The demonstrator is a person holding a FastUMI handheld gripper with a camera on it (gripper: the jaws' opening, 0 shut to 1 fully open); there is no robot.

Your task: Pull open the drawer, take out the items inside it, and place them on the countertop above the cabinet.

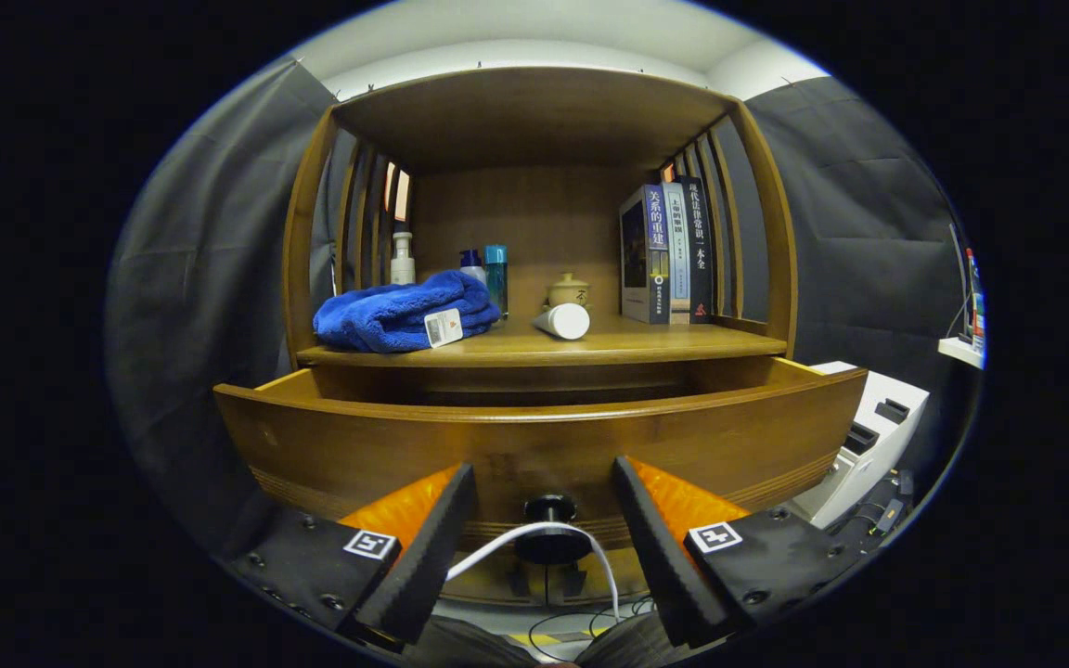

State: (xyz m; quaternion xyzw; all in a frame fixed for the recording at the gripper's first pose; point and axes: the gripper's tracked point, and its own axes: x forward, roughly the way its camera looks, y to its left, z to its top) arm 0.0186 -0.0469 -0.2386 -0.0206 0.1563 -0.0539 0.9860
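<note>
The wooden cabinet's drawer (330,445) stands pulled out toward me, and its tall front panel hides what lies inside. A dark round knob (548,509) sits low on that panel. My gripper (542,471) is open, with its fingers spread on either side of the knob and not touching it. On the countertop (646,345) above the drawer lie a folded blue towel (400,315) with a tag and a white bottle (563,321) on its side.
At the back of the countertop are a white pump bottle (402,260), blue bottles (490,271), a small lidded ceramic jar (569,290) and several upright books (669,252). A white device (869,436) stands right of the cabinet. A white cable (534,533) loops below the knob.
</note>
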